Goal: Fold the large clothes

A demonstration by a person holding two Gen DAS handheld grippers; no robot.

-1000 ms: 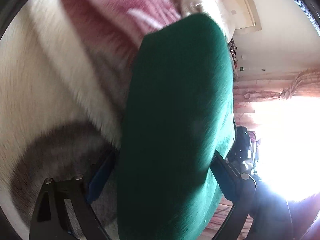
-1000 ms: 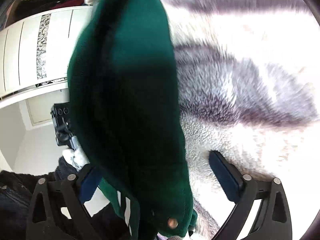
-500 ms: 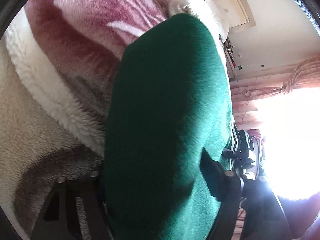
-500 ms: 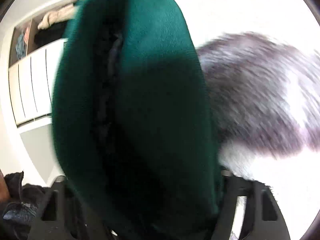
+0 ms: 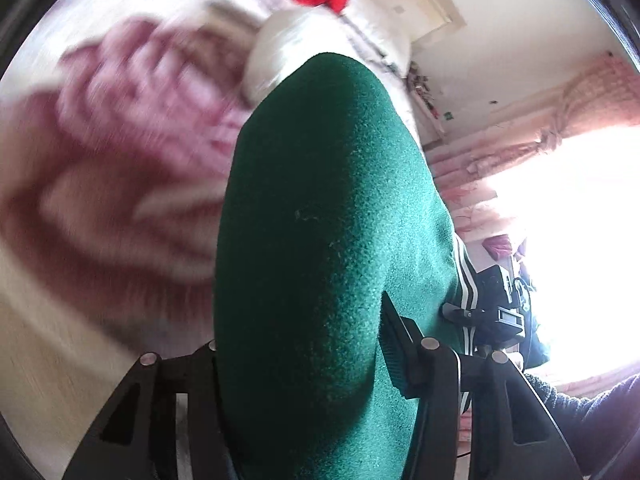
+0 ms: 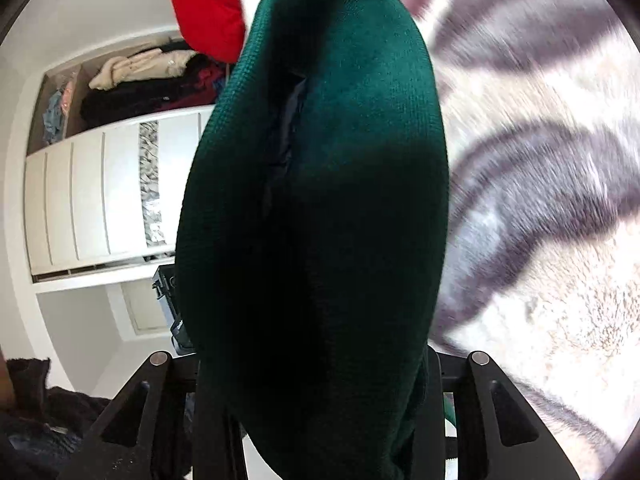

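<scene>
From the left wrist view, your left gripper [image 5: 304, 364] is clamped on a thick bunch of the green garment [image 5: 328, 220], which fills the middle of the frame and rises away from the fingers above the pink-and-white fleece blanket [image 5: 120, 184]. The right finger pad [image 5: 394, 354] presses into the cloth; the left pad is hidden behind it. The blanket is smeared with motion blur, so you appear to be swinging fast. If you swing hard with this much cloth in the jaws, the bundle could creep out of the grip. The striped cuff or hem [image 5: 464, 292] hangs loose beside the other gripper [image 5: 492, 312], close enough that it could snag on it.

From the right wrist view, your right gripper [image 6: 316, 376] is also closed on the green garment [image 6: 320, 200], folded double with a dark seam or opening [image 6: 286, 136] running up it. Both pads are buried under fabric, so you cannot check how deep the bite is. The grey-striped blanket [image 6: 540, 200] lies to the right, a red cloth [image 6: 208, 12] near the top, and the wardrobe [image 6: 104, 200] to the left. The garment blocks most of your view, so you could lay it down crooked or onto the red cloth. If your hands drift apart unevenly, the fold line could twist.
</scene>
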